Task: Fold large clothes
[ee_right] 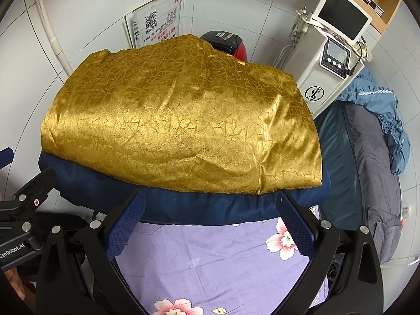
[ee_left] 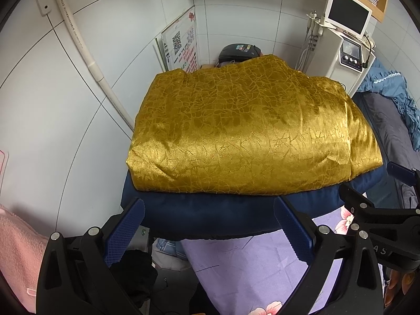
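A shiny gold patterned cloth (ee_left: 249,128) (ee_right: 183,120) lies folded in a thick rectangle on top of a navy blue padded piece (ee_left: 210,215) (ee_right: 199,207). Both rest on a purple floral sheet (ee_left: 249,262) (ee_right: 210,262). My left gripper (ee_left: 210,223) is open, its blue pads just short of the navy edge, with nothing between them. My right gripper (ee_right: 211,215) is also open, in front of the same navy edge, holding nothing. The right gripper's body (ee_left: 380,218) shows at the right of the left wrist view, and the left gripper's body (ee_right: 23,218) at the left of the right wrist view.
A white machine with a screen (ee_left: 346,39) (ee_right: 333,52) stands behind on the right. A blue garment (ee_left: 393,99) (ee_right: 386,120) lies on a dark grey bed (ee_right: 367,173). A sign with a QR code (ee_left: 181,47) (ee_right: 157,23) leans on the tiled wall. Pink fabric (ee_left: 18,252) is at left.
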`<state>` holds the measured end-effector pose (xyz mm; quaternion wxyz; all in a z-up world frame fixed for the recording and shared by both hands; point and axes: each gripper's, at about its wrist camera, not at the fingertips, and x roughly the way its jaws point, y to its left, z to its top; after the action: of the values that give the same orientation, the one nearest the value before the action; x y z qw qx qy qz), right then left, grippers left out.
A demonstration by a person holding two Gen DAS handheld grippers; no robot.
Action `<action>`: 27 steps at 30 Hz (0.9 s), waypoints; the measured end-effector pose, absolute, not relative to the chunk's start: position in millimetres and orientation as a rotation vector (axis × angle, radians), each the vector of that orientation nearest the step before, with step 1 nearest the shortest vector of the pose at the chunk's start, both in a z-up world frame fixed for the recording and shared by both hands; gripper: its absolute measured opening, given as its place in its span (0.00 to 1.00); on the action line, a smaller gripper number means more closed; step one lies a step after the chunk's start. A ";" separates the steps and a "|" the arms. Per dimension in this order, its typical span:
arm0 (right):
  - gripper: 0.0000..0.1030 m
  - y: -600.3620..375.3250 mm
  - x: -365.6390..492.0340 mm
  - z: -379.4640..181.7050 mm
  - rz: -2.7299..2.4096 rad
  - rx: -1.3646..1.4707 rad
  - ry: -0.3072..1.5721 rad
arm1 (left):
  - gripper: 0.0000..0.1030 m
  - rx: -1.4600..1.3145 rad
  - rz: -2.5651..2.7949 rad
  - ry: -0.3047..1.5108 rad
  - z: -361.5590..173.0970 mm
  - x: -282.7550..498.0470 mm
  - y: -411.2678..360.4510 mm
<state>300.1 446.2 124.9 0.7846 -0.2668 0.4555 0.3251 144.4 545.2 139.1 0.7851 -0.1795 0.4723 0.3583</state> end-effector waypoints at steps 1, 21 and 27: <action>0.95 446.3 299.7 124.8 0.700 -0.578 0.981 | 0.94 -0.386 0.773 1.019 139.0 144.4 544.9; 0.95 446.7 296.9 125.6 0.700 -0.580 0.974 | 0.94 -0.369 0.774 0.984 140.6 141.8 541.5; 0.95 445.9 297.4 126.0 0.694 -0.576 0.972 | 0.94 -0.372 0.793 0.962 145.8 140.4 543.3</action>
<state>297.4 445.9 126.0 0.7882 -0.2676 0.4510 0.3221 140.4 543.3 145.8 0.7957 -0.1730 0.4479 0.3691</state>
